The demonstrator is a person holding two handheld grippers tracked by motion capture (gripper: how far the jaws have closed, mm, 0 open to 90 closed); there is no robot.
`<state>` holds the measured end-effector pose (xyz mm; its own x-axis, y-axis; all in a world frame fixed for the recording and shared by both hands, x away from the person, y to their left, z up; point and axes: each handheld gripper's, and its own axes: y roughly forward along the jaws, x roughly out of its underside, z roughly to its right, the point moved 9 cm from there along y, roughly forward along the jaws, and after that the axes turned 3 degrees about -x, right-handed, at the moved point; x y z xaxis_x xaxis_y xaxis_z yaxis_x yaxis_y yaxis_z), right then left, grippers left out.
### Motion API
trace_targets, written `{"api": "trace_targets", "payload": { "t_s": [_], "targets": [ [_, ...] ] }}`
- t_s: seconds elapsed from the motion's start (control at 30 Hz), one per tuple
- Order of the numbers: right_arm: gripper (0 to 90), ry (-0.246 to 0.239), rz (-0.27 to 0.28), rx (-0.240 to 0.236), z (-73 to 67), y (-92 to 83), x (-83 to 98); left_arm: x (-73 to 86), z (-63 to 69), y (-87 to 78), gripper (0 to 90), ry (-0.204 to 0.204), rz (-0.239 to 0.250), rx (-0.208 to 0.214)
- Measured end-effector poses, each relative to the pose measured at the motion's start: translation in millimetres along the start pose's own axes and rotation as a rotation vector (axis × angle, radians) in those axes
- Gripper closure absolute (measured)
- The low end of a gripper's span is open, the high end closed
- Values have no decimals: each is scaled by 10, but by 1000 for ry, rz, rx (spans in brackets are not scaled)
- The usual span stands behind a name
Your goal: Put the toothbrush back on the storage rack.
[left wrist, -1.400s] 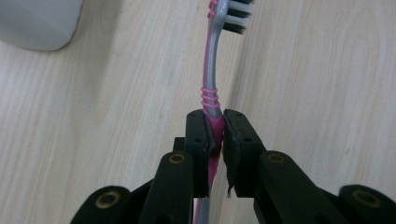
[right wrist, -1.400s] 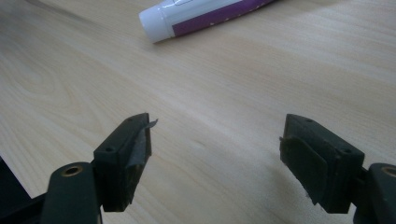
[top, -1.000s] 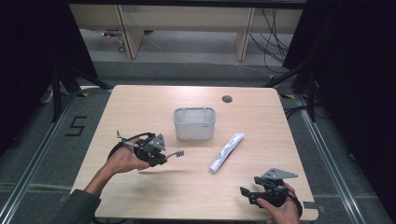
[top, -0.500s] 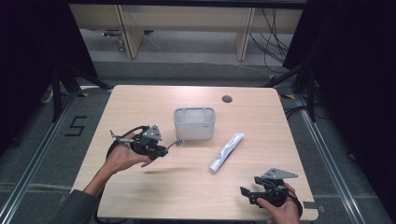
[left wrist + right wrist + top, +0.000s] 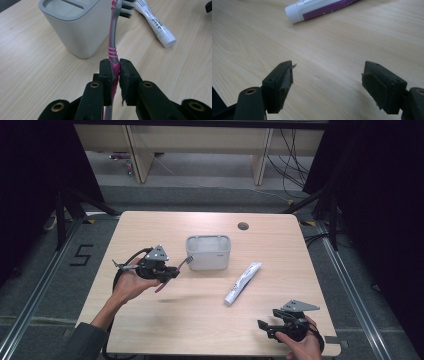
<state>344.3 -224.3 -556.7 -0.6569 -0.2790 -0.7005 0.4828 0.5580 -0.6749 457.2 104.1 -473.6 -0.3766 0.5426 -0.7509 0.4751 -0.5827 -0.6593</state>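
The left gripper (image 5: 114,72) is clamped on the handle of a pink-and-grey toothbrush (image 5: 113,37), whose bristled head sits just left of the grey holder cup (image 5: 208,252) at the table's middle. The right gripper (image 5: 327,85), jaws spread wide and empty, rests at the near right, with the toothpaste tube (image 5: 243,282) lying between it and the cup.

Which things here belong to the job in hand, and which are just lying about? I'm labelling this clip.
In the job: toothbrush, clamped in the left gripper; grey holder cup beside its head.
Lying about: toothpaste tube; open right gripper, idle.
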Motion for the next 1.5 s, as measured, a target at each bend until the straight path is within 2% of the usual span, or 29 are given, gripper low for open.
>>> {"api": "trace_targets", "payload": {
  "t_s": [0.03,0.07,0.1,0.2,0.27,0.37,0.4,0.43,0.47,0.5,0.6,0.63,0.67,0.7,0.73,0.77,0.87,0.93,0.97,1.0,1.03,1.07,1.17,1.23,1.27,1.33,1.4,1.5],
  "targets": [
    [250,-10,1,12,19,-8,-1,-12,-12,-4,802,-6,9,-1],
    [251,-9,1,13,22,-9,-1,-37,-38,-10,802,-17,29,-19],
    [251,-9,1,13,22,-9,-1,-37,-38,-10,802,-17,29,-19],
    [251,-11,2,12,24,-10,-1,-78,-90,-19,802,-26,56,-55],
    [251,-17,8,0,23,2,-8,-123,-116,-22,802,-51,88,-71],
    [251,-9,2,2,18,-4,-2,-149,-127,-26,802,-71,107,-69],
    [250,-8,2,4,16,-7,-3,-179,-140,-21,802,-89,131,-84],
    [250,-8,2,4,16,-7,-3,-179,-140,-21,802,-89,131,-84],
    [250,1,11,-17,-5,9,-7,-184,-165,-35,802,-92,132,-90],
    [250,9,5,-26,-15,11,-1,-204,-173,-31,802,-114,152,-101],
    [250,10,3,-21,-10,6,1,-205,-195,-42,802,-110,145,-96],
    [250,8,0,-18,-7,3,3,-223,-203,-38,802,-130,164,-109],
    [251,29,-10,-6,-8,-8,15,-225,-217,-44,802,-139,163,-114],
    [250,19,-6,-2,5,-8,12,-220,-233,-52,802,-134,155,-113],
    [250,18,-3,-5,3,-9,8,-244,-237,-41,802,-152,180,-117],
    [251,6,8,-7,6,-2,-7,-242,-254,-52,802,-139,175,-123],
    [251,-7,6,0,15,-3,-7,-271,-277,-51,802,-161,198,-127],
    [250,-17,10,12,31,-3,-9,-261,-310,-69,802,-151,181,-143],
    [251,-17,11,1,22,-1,-10,-287,-313,-57,802,-172,208,-142],
    [251,-15,12,1,23,0,-12,-293,-325,-62,802,-177,208,-148],
    [251,19,-2,-10,-5,-5,6,-312,-342,-66,802,-186,221,-153],
    [251,23,-1,-8,-1,-6,7,-312,-342,-66,802,-186,221,-153],
    [250,18,-3,-4,4,-8,7,-377,-361,-86,802,-203,255,-163],
    [251,19,-4,-4,4,-7,8,-392,-368,-95,802,-206,260,-166],
    [251,-2,9,-9,10,0,-6,-426,-378,-103,802,-219,274,-171],
    [251,13,3,-12,-5,-4,-1,-441,-384,-107,802,-219,279,-174],
    [251,8,2,-11,1,-3,3,-489,-393,-117,802,-239,301,-176],
    [250,16,8,-19,-10,1,-4,-521,-394,-118,802,-244,313,-180]
  ]
}}
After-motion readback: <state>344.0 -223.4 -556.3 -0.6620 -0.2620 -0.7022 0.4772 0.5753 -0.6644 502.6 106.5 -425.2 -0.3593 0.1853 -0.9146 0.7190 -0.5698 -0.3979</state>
